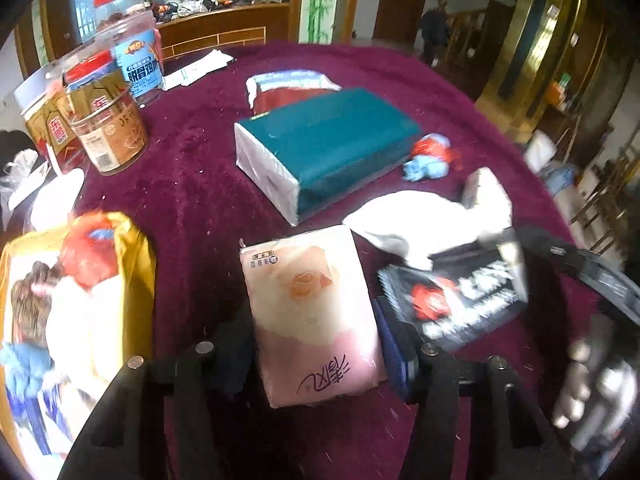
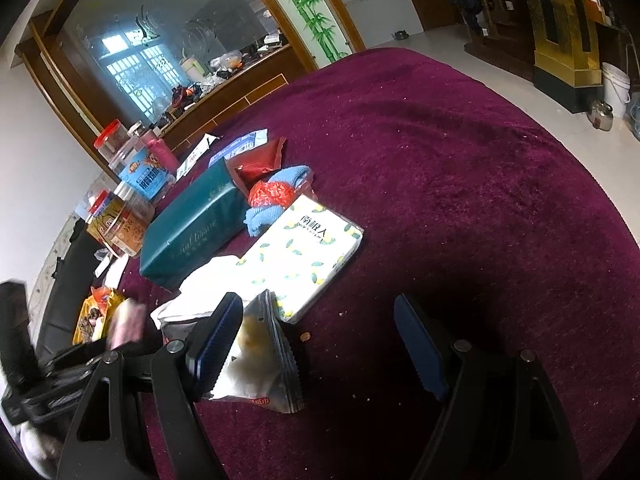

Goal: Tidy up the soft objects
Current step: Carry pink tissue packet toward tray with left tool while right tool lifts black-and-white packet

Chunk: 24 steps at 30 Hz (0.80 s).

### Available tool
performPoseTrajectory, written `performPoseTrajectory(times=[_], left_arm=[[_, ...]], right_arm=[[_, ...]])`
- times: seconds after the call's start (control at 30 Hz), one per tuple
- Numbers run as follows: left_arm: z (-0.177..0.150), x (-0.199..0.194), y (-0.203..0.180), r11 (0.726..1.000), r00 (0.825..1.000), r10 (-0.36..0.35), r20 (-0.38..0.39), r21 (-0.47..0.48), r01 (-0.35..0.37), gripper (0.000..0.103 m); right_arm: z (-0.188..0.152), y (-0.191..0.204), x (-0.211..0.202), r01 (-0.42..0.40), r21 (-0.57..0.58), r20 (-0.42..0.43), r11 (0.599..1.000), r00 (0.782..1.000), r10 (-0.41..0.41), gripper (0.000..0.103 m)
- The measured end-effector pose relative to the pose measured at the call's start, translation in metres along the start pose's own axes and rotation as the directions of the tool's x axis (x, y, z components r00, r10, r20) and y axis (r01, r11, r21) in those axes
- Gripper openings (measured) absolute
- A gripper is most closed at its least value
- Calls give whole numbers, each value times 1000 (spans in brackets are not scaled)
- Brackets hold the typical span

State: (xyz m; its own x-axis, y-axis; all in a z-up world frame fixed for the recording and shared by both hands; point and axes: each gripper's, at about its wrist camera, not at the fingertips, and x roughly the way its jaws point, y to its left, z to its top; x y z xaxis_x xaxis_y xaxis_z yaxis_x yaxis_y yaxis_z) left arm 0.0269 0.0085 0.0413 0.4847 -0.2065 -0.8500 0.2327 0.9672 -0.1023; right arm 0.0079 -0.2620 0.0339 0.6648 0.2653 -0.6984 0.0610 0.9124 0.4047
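Tissue pack (image 1: 320,152) behind napkin pack (image 1: 316,312)

left tongs (image 1: 316,344) closed on something — right tongs (image 2: 320,344) spread wide

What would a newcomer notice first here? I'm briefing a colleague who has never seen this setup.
Probably the pink tissue pack, gripped between the left gripper fingers at the near edge of the purple tablecloth. Behind it, mid-table, lies a big teal tissue pack. The right gripper hangs open beside a dark snack pouch.

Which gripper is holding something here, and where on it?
The left gripper has its jaws on the two long sides of the pink tissue pack. The right gripper is open, holding nothing.
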Motion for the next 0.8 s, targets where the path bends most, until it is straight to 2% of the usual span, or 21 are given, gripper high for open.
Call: performPoseTrajectory(times=[0.13,0.33,0.4,0.5,0.57,0.63,0.7,0.73,0.8], left_arm=[[-13,-33,1,997,997,-64,46,-28,66,59],[-53,-86,12,982,980,-159,120,-85,170,59],[-64,-96,22,978,976,-164,141,-110,180,59],[-84,-111,37,978,977,-120,178,-147,147,59],[-99,-124,50,971,972,-112,204,-186,151,59],[-112,-134,63,964,969,-103,226,-219,153,59],[-124,-142,74,957,966,-93,242,-246,153,59],[-130,-146,81,954,965,-83,249,-261,150,59],[-139,-150,92,947,964,-75,254,-286,149,59]], right_arm=[[0,-2,-2,-32,8,5,999,999,32,77],[1,-2,-3,-40,10,18,999,999,40,77],[1,-5,-2,-31,22,20,999,999,31,77],[1,-12,0,-29,48,13,998,1000,28,77],[1,-13,-1,-44,58,15,997,999,44,77],[1,-13,-1,-88,68,19,994,996,87,77],[-2,-12,4,-159,109,-18,981,987,162,77],[-5,-10,6,-207,127,-42,970,976,214,77],[-15,5,6,-325,126,-98,937,936,338,77]])
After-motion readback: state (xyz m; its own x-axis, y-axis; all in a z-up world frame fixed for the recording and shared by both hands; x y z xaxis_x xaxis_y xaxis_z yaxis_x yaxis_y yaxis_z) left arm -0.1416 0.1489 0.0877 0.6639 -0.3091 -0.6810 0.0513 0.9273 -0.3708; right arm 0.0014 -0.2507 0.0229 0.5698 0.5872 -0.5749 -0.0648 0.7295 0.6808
